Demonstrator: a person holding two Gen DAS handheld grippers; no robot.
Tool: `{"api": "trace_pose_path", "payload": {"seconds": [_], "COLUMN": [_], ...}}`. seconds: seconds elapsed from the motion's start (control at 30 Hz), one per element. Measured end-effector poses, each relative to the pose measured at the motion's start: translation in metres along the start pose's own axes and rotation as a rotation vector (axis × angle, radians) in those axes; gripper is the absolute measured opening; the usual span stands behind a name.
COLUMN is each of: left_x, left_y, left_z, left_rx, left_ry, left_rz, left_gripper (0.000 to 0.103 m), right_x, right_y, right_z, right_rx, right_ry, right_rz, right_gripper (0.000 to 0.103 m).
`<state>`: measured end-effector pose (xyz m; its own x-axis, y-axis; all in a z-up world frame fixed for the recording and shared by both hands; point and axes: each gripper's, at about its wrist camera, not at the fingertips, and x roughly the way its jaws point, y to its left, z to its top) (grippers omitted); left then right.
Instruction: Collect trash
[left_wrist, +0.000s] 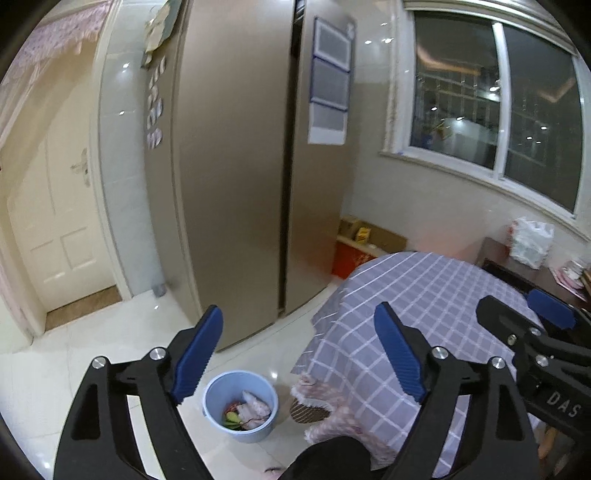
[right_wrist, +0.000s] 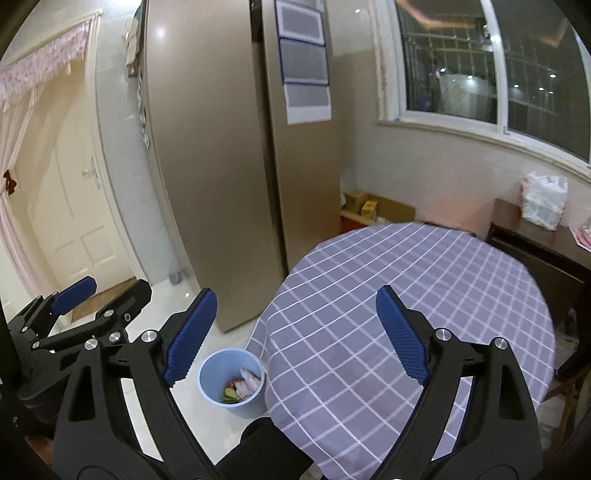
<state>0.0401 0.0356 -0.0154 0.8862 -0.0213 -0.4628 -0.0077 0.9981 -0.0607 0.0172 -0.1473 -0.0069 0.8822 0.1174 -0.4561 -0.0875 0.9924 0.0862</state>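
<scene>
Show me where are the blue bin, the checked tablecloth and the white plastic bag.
blue bin (left_wrist: 218, 397): left wrist view, inner wall.
checked tablecloth (right_wrist: 424, 266): right wrist view, bare top.
white plastic bag (right_wrist: 545, 199): right wrist view, its middle.

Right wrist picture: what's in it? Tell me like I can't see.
Open right tongs, holding nothing, hover above a round table with a purple checked cloth. A pale blue plastic bin with scraps sits on the floor beside it.
</scene>
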Motion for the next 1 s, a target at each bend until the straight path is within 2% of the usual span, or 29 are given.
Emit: {"api": "trace_pose_path", "payload": {"seconds": [0.37,0.7,1.0], "left_x": [-0.044,-0.053,-0.053], "left_y": [-0.032,-0.045,-0.042], "left_z": [0.002,-0.003,-0.002], "left_rx": [0.045,0.068,0.068], "left_ry": [-0.086,-0.107,-0.113], "left_rz": [-0.05,-0.074,-0.062], "left_gripper": [0.092,0.092,0.092], "right_x": [-0.05,-0.068,-0.071], "right_y": [-0.027,-0.034,-0.037], "right_z": [-0.004,-0.01,-0.013], "right_rx": [0.039,0.035,0.036], "right_ry": [-0.088,-0.128,-0.136], "right_rz": [-0.06,-0.101,-0.094], "right_gripper": [0.089,0.09,0.09]}}
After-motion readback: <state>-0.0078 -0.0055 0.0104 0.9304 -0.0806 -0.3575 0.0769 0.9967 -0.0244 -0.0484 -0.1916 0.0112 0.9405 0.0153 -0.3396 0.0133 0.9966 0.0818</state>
